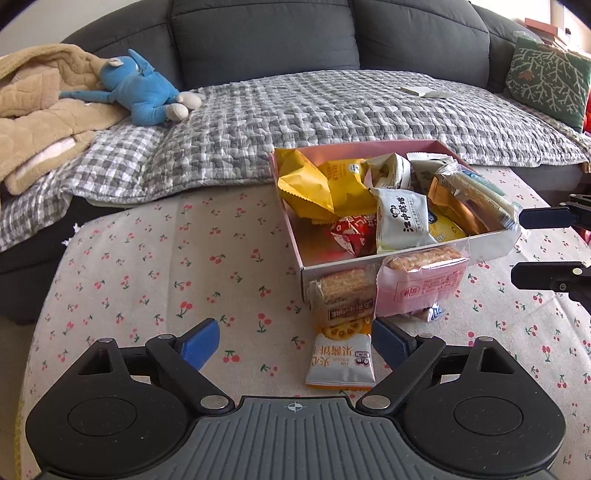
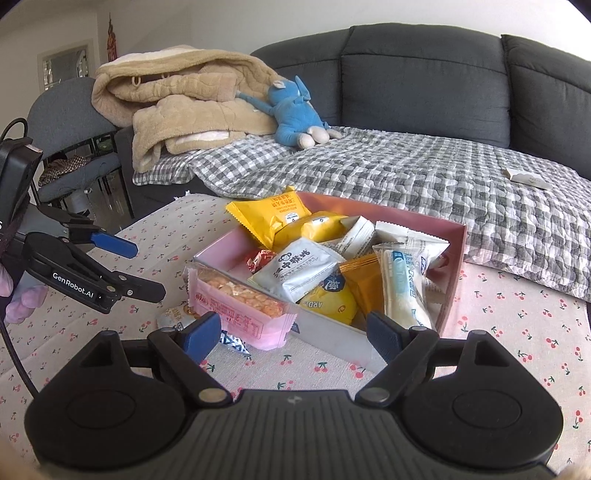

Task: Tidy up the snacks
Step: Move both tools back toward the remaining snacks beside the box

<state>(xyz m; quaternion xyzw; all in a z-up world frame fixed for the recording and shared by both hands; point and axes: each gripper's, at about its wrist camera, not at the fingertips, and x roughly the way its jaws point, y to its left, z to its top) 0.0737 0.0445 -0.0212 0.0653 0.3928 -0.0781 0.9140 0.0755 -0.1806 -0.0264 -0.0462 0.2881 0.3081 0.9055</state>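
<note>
Hovering low over the cherry-print bench (image 1: 147, 258), the left tongs (image 1: 295, 345) are spread wide and grip nothing; a white-and-orange biscuit packet (image 1: 341, 360) lies flat between their blue fingertips (image 1: 201, 343), toward the 1 o'clock side, not pinched. Just past it at 12 o'clock a clear-wrapped cracker pack (image 1: 345, 295) leans against the near wall of the pink snack box (image 1: 406, 260). Beside that, at 1 o'clock, a pink-wrapped cracker pack (image 1: 424, 284) rests against the same wall, and a small blue-and-white candy (image 1: 428, 314) peeks from under it.

Inside the box sit yellow pouches (image 1: 314, 184), a red candy (image 1: 349, 232), a white packet with a cartoon face (image 1: 400, 218) and further wrapped snacks heaped together.

The right tongs (image 2: 295, 338) are likewise released, empty, poised just before the box's near corner. In the left wrist view their two dark fingers (image 1: 546, 218) enter at 3 o'clock, beside the box's right end.

Farther off, a grey checked quilt (image 1: 295, 118) covers the dark grey sofa (image 1: 266, 33). A blue plush toy (image 1: 144, 92) lies on it at 10 o'clock against a tan fleece blanket (image 1: 40, 118), and a green patterned cushion (image 1: 546, 81) sits at 2 o'clock.
</note>
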